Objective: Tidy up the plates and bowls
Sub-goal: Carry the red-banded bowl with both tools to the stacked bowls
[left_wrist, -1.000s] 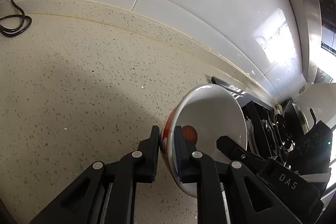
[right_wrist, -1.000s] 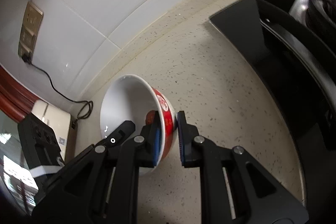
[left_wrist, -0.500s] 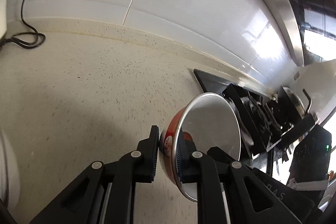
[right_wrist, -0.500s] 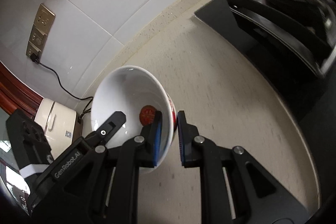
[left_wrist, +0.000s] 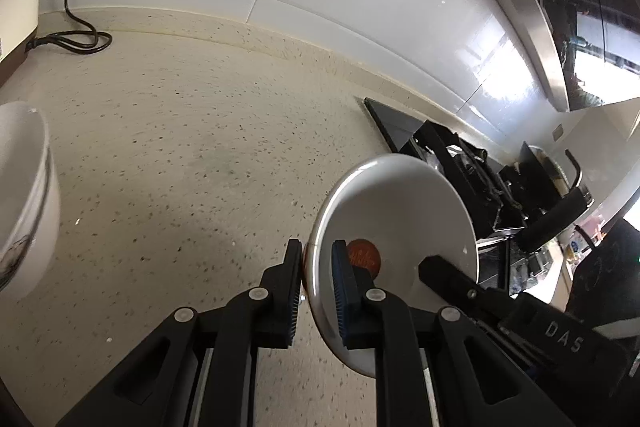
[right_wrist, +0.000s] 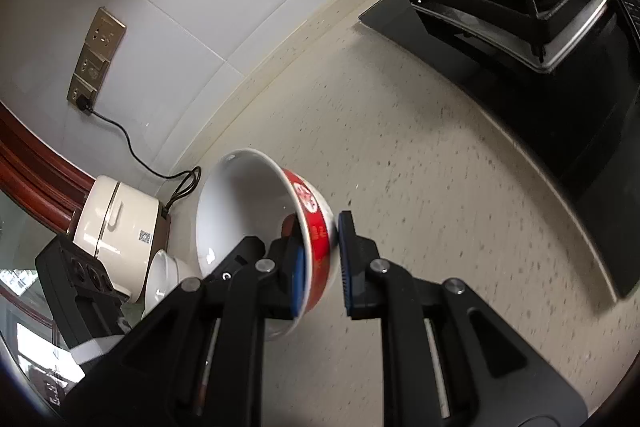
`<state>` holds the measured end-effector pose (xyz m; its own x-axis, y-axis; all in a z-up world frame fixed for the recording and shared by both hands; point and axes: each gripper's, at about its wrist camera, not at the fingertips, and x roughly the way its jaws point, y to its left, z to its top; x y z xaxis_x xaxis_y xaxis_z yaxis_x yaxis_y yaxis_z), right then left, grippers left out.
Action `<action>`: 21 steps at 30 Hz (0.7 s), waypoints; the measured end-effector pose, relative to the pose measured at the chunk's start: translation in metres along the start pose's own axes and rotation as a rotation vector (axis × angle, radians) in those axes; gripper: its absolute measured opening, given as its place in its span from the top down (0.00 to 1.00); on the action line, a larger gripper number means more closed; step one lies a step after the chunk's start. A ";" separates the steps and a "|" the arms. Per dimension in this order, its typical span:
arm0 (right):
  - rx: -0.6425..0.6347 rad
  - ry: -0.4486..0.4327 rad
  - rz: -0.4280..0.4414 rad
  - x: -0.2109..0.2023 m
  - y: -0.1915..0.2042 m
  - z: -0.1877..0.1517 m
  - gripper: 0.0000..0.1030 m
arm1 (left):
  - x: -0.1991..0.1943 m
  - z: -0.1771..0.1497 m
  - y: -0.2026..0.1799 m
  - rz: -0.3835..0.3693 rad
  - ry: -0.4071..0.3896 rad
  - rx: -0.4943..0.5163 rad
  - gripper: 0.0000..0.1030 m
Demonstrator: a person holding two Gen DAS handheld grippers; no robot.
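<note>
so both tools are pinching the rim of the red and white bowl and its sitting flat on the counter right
Not quite. Both the left tool and the right tool do pinch the rim of the red and white bowl, but it is not sitting flat on the counter: it is held up and tilted on its side, opening facing sideways. The right wrist view shows this best.

Both hand-held grippers, left (left_wrist: 316,267) and right (right_wrist: 320,251), point downward with jaws clamped nearly together.
</note>
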<state>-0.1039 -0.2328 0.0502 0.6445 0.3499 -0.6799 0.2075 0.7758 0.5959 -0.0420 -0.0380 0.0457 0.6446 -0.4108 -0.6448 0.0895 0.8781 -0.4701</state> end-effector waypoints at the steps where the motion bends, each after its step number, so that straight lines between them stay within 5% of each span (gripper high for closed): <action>1: -0.003 -0.003 0.000 -0.003 0.002 -0.003 0.82 | -0.005 -0.001 0.001 0.000 -0.004 0.003 0.86; 21: -0.117 -0.023 0.061 -0.023 0.077 -0.043 0.82 | -0.091 0.002 0.034 0.016 -0.141 -0.028 0.86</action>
<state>-0.1347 -0.1583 0.0936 0.6703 0.3874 -0.6330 0.0807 0.8098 0.5811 -0.0961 0.0293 0.0894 0.7463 -0.3566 -0.5620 0.0585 0.8762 -0.4783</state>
